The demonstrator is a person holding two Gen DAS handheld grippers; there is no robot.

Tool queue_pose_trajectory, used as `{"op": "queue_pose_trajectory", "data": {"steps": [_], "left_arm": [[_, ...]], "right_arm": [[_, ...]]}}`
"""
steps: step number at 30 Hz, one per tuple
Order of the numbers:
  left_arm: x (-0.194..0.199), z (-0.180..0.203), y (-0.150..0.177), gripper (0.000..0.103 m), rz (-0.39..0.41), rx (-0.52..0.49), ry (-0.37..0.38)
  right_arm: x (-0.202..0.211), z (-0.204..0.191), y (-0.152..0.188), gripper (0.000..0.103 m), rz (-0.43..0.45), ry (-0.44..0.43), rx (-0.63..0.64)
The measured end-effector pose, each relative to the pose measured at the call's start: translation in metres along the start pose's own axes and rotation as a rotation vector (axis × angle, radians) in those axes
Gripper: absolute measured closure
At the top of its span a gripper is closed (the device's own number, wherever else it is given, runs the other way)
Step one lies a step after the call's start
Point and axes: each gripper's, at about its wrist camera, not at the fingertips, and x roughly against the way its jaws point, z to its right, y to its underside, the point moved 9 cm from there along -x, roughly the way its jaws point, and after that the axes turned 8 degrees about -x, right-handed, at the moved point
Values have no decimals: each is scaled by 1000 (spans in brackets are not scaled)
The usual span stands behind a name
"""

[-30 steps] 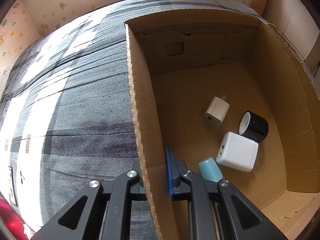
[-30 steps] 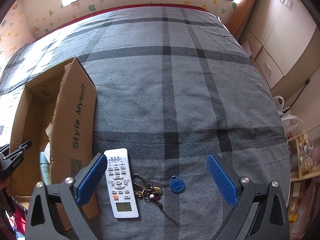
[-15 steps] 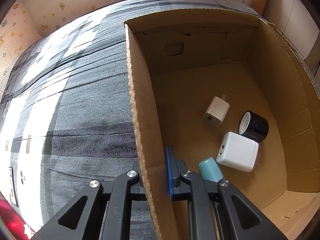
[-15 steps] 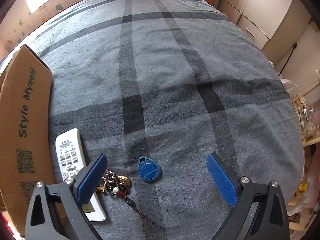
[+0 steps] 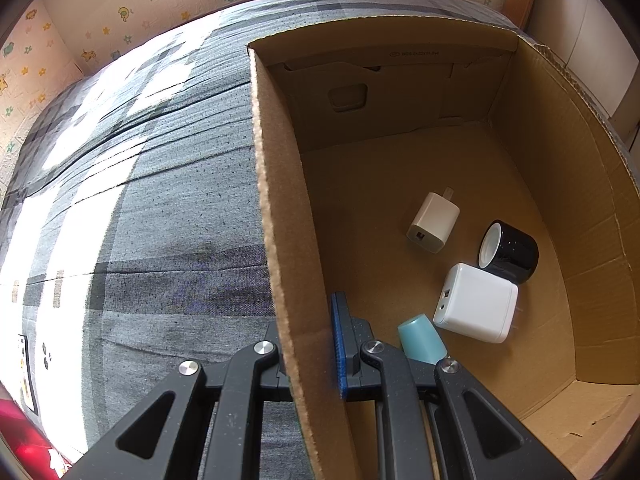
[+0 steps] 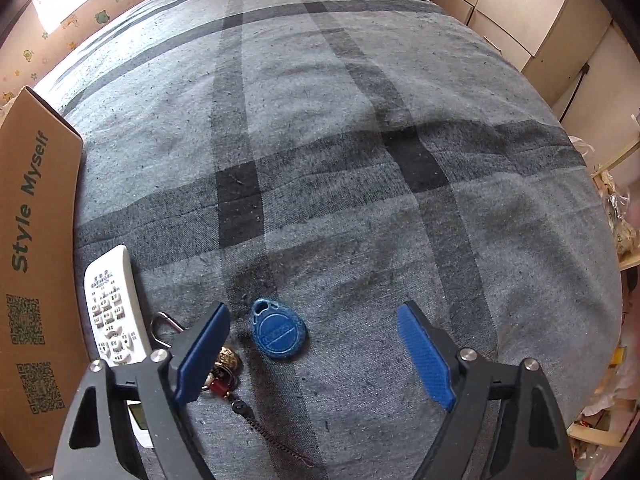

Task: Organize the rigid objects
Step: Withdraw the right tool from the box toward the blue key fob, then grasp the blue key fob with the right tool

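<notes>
Steeply downward, right gripper (image 6: 312, 354) closing — key fob (image 6: 279, 335) between

The upper and right parts of the right wrist view are bare bed (image 6: 360, 100), open passage. At lower left the cardboard box (image 6: 32, 240) wall blocks, with the remote (image 6: 112, 304) and keys (image 6: 224, 364) crowding beside it. In the left wrist view the box's upper floor is free.
</notes>
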Motion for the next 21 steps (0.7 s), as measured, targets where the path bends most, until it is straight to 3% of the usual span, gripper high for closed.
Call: {"op": "queue_pose_trajectory", "data": {"steps": [7, 9, 21], "left_arm": [[0, 0, 0, 90, 0, 0, 0], [0, 0, 0, 90, 0, 1, 1], [0, 0, 0, 90, 0, 0, 0]], "right_arm": [[-2, -15, 0, 57, -25, -21, 7], [-2, -17, 2, 72, -27, -23, 3], [18, -13, 4, 72, -13, -19, 21]]}}
